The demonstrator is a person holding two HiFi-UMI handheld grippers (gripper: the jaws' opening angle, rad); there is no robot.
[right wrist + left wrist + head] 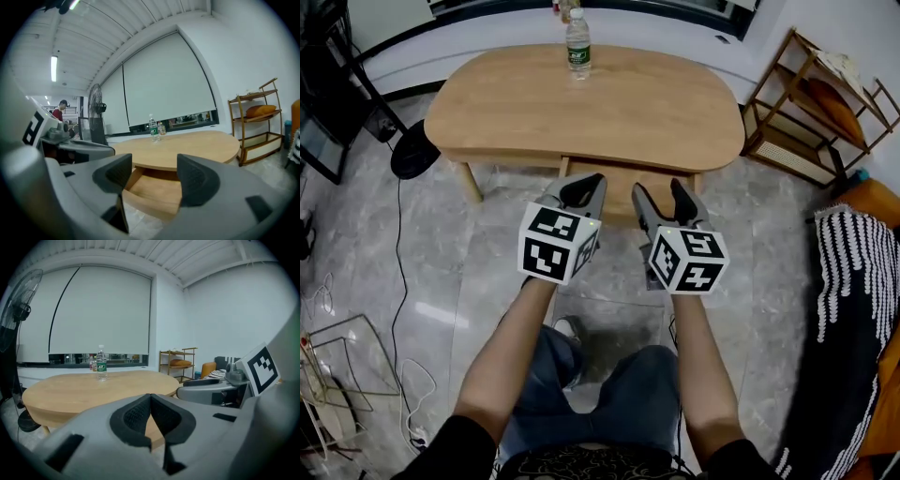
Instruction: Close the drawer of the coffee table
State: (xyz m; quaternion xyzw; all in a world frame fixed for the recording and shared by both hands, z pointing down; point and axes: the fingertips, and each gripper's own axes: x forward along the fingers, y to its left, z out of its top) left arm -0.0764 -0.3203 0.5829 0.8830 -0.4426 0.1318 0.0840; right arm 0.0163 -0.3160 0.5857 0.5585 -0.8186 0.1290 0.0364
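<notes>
Left tool (150,398): clenched on nothing, short of the drawer.
Drawer (157,187): pulled out under the bench (581,112) near edge, ahead of both tools.
Right tool (154,174): released, empty.
Handling: rigid wood, probably slides easily; push flat on the middle of the front panel.

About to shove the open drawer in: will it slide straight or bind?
The drawer looks like rigid wood, so it should move as one piece, not flex. It is wide and shallow, so an off-centre push may skew it. What shows of its inside is bare, so it is probably light.
</notes>
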